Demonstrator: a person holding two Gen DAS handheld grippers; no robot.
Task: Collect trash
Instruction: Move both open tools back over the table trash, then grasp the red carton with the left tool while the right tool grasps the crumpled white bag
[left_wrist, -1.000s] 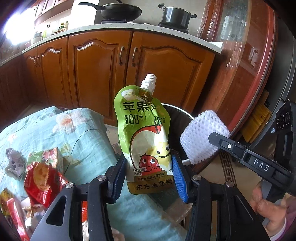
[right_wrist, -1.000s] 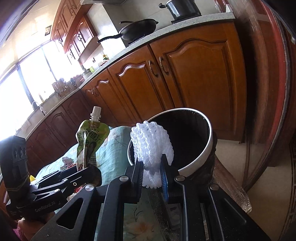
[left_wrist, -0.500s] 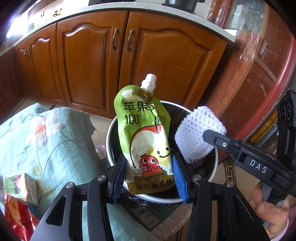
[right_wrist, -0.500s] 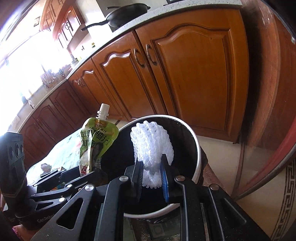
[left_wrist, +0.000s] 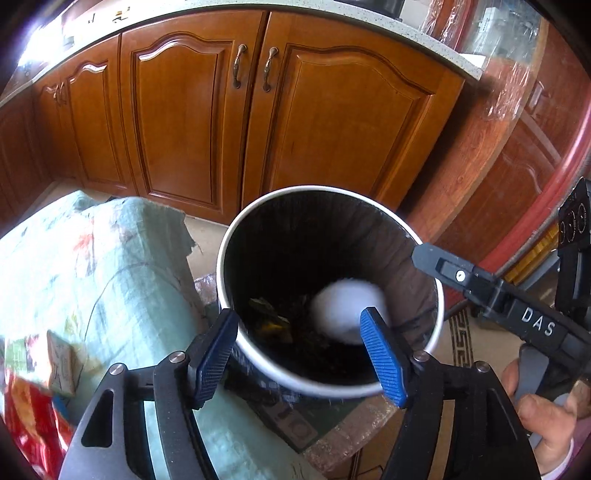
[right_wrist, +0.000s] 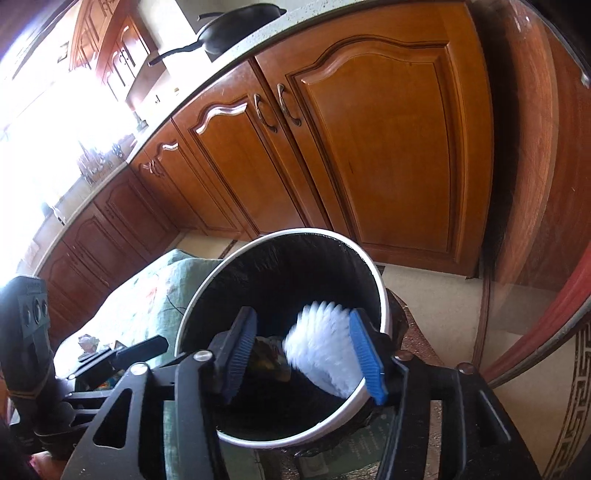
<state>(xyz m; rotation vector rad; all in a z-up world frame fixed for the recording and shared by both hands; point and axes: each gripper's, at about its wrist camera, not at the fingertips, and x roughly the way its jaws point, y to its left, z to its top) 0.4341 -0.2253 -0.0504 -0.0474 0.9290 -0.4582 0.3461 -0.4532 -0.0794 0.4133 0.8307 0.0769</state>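
A round trash bin with a white rim (left_wrist: 221, 254) and black liner stands beside the table; it also shows in the right wrist view (right_wrist: 384, 295). My left gripper (left_wrist: 299, 354) is open and empty over the bin's near rim. My right gripper (right_wrist: 303, 354) is open above the bin; its arm shows in the left wrist view (left_wrist: 491, 295). The white foam net (left_wrist: 343, 314) is blurred inside the bin, falling; in the right wrist view it (right_wrist: 325, 347) sits just past the right finger. The green juice pouch (left_wrist: 269, 317) lies dim at the bin's bottom.
A table with a pale green floral cloth (left_wrist: 92, 280) lies left of the bin. Snack wrappers and a small carton (left_wrist: 59, 358) lie at its lower left. Wooden kitchen cabinets (left_wrist: 258, 122) stand behind. A round table's glass edge (right_wrist: 535, 332) curves at the right.
Both grippers have opened over the bin. The juice pouch dropped out of the left gripper and the foam net out of the right one, both into the bin.
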